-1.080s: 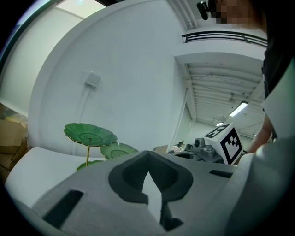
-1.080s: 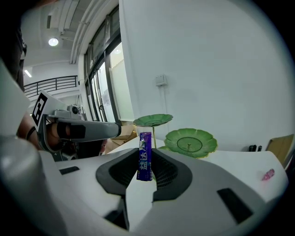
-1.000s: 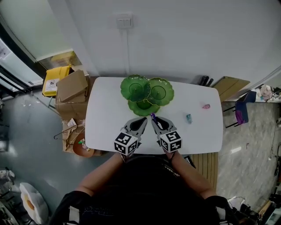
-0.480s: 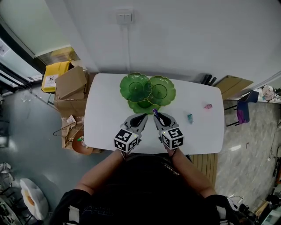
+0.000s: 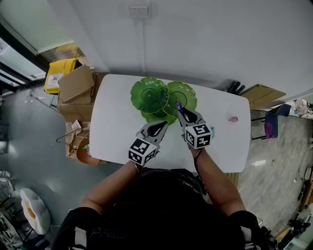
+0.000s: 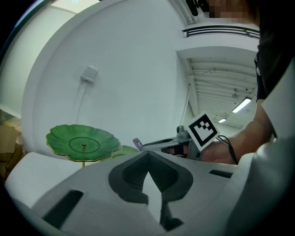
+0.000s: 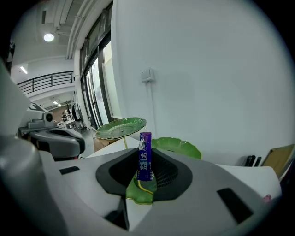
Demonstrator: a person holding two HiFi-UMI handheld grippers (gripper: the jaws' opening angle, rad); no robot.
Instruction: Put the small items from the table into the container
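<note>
A green lotus-leaf tiered dish (image 5: 163, 99) stands at the far middle of the white table (image 5: 115, 134). My right gripper (image 5: 179, 108) is shut on a purple stick packet (image 5: 179, 105), held upright over the dish's near right leaf. The right gripper view shows the packet (image 7: 145, 156) between the pads, with the leaves (image 7: 177, 146) behind it. My left gripper (image 5: 160, 128) hangs beside the dish's front leaf, shut and empty (image 6: 148, 154). A pink item (image 5: 233, 118) and a teal item (image 5: 212, 130) lie on the table's right side.
Cardboard boxes (image 5: 77, 92) and a yellow crate (image 5: 56, 80) stand on the floor left of the table. Flat boards (image 5: 266, 95) and a chair (image 5: 274, 119) are at the right. A wall with a switch (image 5: 139, 10) rises just behind the dish.
My right gripper has carried the purple packet away from me and to the right, from the table in front of the dish to over its right leaf. The left gripper moved slightly forward.
</note>
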